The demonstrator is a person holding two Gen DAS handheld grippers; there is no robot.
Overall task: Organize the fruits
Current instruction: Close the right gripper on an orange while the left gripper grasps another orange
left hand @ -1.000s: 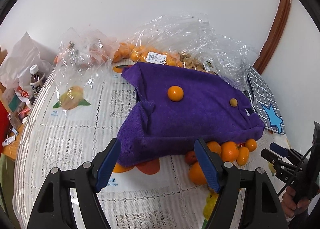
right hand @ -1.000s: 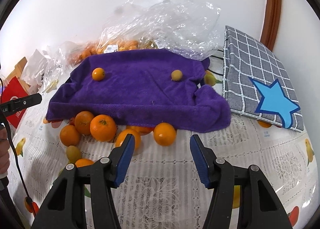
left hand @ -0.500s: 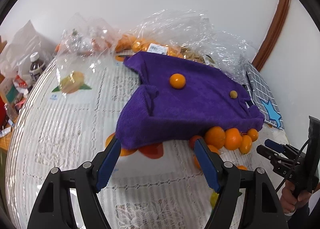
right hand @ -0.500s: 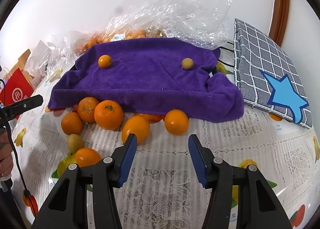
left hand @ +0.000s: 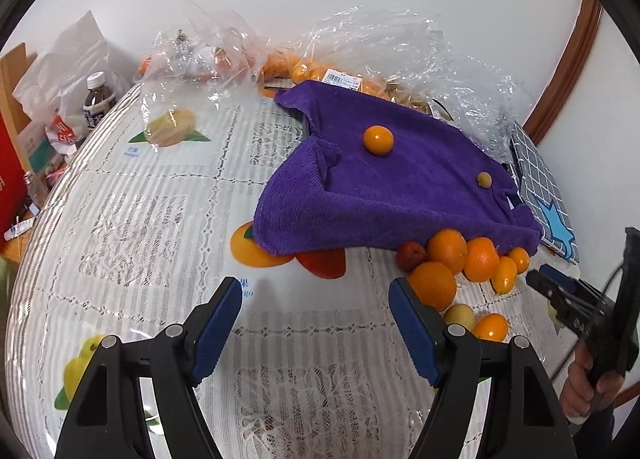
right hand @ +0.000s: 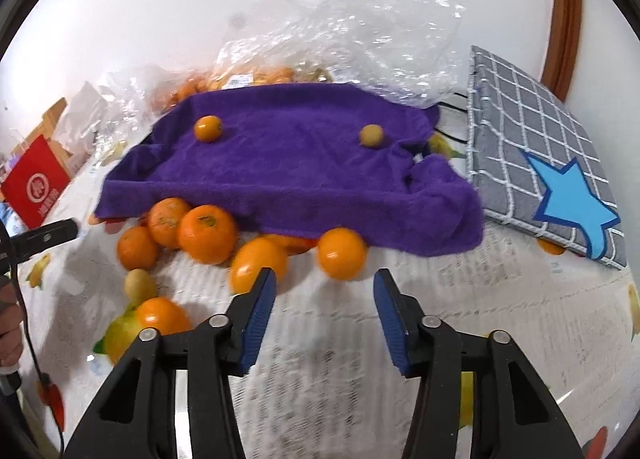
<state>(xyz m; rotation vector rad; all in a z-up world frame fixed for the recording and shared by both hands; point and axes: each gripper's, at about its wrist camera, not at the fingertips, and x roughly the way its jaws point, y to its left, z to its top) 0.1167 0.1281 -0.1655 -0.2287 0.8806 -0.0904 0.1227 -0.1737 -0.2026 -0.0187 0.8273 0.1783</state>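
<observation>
A purple towel [left hand: 384, 183] [right hand: 288, 167] lies on the table with a small orange [left hand: 378, 141] [right hand: 207, 128] and a small yellow-green fruit [left hand: 484, 180] [right hand: 371, 135] on it. Several oranges [left hand: 446, 251] [right hand: 207, 234] cluster at its near edge. One orange [right hand: 342, 253] lies just ahead of my right gripper [right hand: 324, 291], which is open and empty. My left gripper [left hand: 316, 299] is open and empty over bare tablecloth, with an orange [left hand: 433, 285] by its right finger. The right gripper also shows in the left wrist view [left hand: 560, 291].
Clear plastic bags [left hand: 392, 43] [right hand: 348, 39] with more oranges lie behind the towel. A grey checked mat with a blue star [right hand: 548, 163] [left hand: 544, 195] lies to the right. A bottle [left hand: 96, 101], bags and a red box [right hand: 38, 187] stand at the left table edge.
My left gripper has pulled back and left, away from the towel. My right gripper has moved closer to the oranges at the towel's edge. Both stay open.
</observation>
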